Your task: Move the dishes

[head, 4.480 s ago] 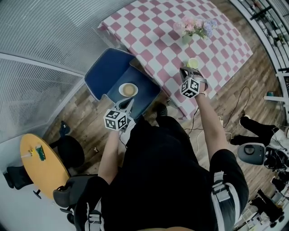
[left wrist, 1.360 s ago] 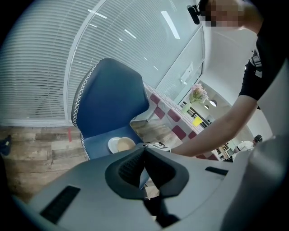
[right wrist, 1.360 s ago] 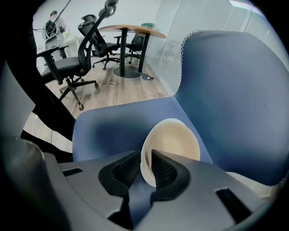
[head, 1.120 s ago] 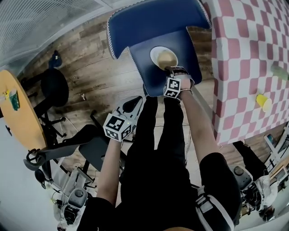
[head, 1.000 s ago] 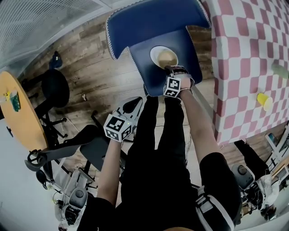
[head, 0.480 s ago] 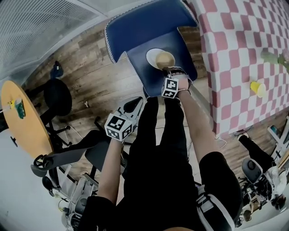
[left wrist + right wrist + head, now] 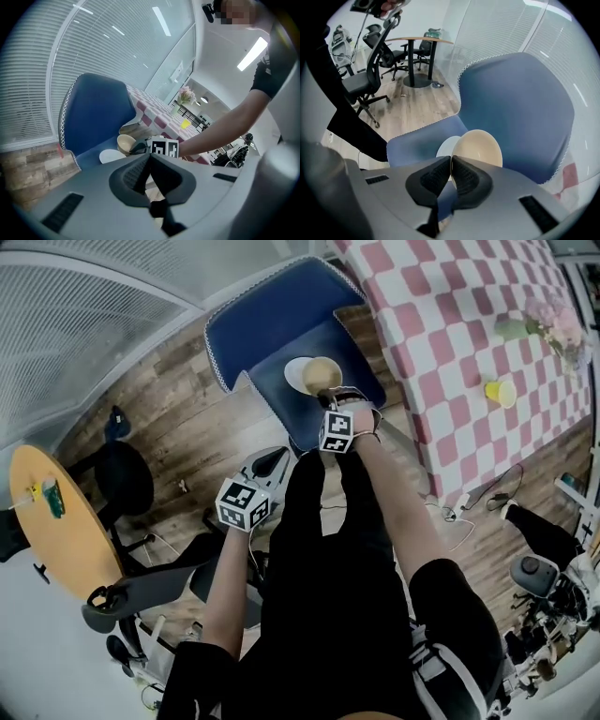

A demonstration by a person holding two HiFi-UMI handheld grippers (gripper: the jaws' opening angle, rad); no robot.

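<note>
pinching the cream bowl (image 7: 480, 145) by its rim, the right gripper (image 7: 451, 159) holds it tilted just above the white plate (image 7: 293, 379), which lies near the middle of the blue chair (image 7: 272, 315) seat. its jaws have just been closing on that rim and stand narrow. the left gripper (image 7: 150, 157) hangs off the seat's front corner, jaws together on nothing.

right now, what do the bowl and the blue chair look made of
Bowl: probably glazed ceramic, possibly melamine; cream, smooth, faint sheen, thin rigid rim.
Chair: matte blue fabric upholstery by its soft look, with white zigzag stitching along the edge.
</note>
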